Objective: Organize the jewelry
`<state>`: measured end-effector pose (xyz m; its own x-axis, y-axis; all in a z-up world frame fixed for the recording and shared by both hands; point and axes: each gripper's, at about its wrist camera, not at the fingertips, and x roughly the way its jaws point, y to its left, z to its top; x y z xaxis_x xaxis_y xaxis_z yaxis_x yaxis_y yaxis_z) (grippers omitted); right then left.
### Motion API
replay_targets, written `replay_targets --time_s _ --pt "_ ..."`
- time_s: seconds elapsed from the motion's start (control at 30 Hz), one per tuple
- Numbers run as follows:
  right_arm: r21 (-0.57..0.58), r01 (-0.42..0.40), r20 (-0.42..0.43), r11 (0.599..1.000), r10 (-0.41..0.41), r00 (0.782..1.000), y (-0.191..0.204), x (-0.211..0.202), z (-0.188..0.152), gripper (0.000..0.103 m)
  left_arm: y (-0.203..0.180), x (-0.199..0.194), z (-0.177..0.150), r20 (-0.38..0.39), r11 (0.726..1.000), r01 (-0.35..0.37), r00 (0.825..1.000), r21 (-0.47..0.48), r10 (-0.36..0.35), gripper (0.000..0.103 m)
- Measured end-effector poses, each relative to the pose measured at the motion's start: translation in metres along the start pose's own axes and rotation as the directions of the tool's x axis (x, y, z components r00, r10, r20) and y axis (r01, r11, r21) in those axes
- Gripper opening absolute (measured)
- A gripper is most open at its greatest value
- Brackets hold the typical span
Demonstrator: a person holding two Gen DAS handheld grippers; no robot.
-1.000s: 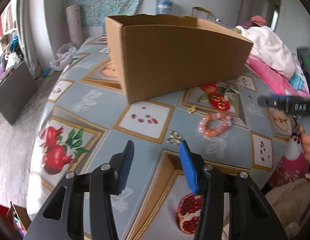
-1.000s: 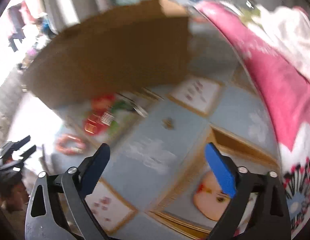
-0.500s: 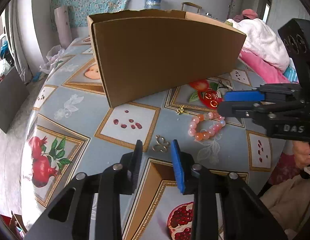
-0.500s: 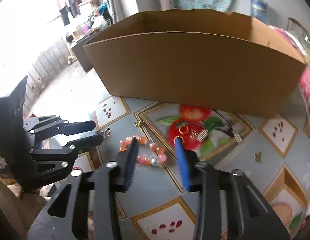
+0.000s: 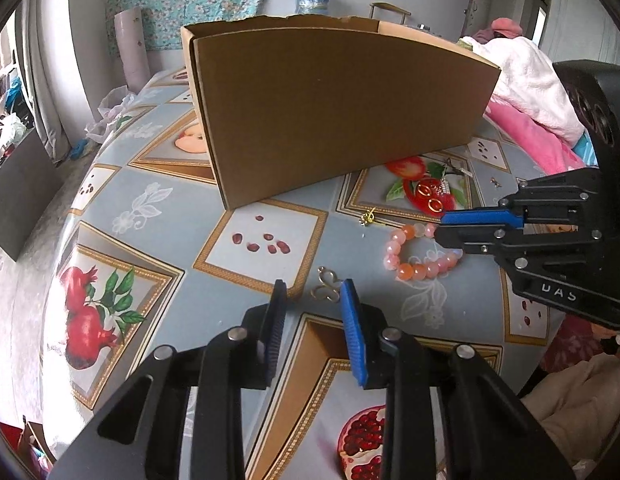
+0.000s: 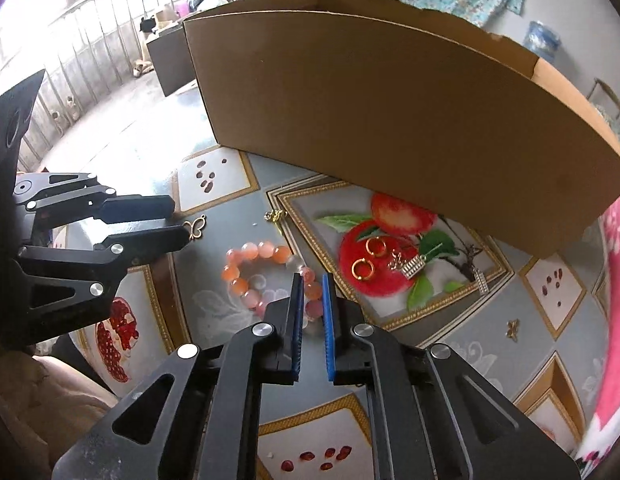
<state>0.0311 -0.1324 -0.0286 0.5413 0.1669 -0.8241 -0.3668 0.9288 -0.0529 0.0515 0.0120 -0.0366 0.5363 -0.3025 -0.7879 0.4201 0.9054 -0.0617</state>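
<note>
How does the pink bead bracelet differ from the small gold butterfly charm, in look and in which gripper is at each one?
The pink bead bracelet is a ring of round pink and orange beads; the gold butterfly charm is flat, thin metal and much smaller. The right gripper has its narrow jaws around the bracelet's beads; the left gripper has wider jaws beside the charm. Both lie on the tablecloth.

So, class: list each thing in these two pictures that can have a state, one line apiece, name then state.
Cardboard box: upright, top open.
Bead bracelet: flat on the tablecloth, not lifted.
Gold clover charm: lying loose.
Two gold rings: lying loose.
Left hand-held gripper: open, straddling the charm.
Right hand-held gripper: narrowly open around the bracelet's beads.
</note>
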Motion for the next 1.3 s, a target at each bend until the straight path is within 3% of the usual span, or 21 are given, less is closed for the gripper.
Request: replay_targets --time_s 0.17,0.27,0.53,0.93,1.3 --pt "0.037 -0.033 -0.039 0.999 0.034 0.999 -0.013 -0.017 -0.014 0.008 0.001 -0.003 -0.002 0.013 1.000 0.000 1.000 -0.021 0.001 0.027" --pt "0.093 -0.112 -0.065 0.989 0.118 0.991 -0.022 -0.023 -0.020 0.010 0.001 -0.005 -0.002 0.012 1.000 0.006 1.000 -0.023 -0.006 0.027" --pt "0.269 -0.221 0.025 0.937 0.222 0.975 -0.057 -0.034 -0.026 0.017 -0.002 -0.002 -0.001 -0.017 1.000 -0.002 1.000 -0.011 0.002 0.027" --pt "0.299 -0.213 0.034 0.930 0.212 0.977 -0.064 -0.033 -0.030 0.017 0.001 0.005 0.007 -0.016 0.993 0.094 0.995 -0.071 -0.095 0.027" --pt "0.315 -0.213 0.048 0.925 0.209 0.977 -0.070 -0.038 -0.034 0.017 0.002 0.009 0.013 0.000 0.991 0.116 0.993 -0.073 -0.117 0.027"
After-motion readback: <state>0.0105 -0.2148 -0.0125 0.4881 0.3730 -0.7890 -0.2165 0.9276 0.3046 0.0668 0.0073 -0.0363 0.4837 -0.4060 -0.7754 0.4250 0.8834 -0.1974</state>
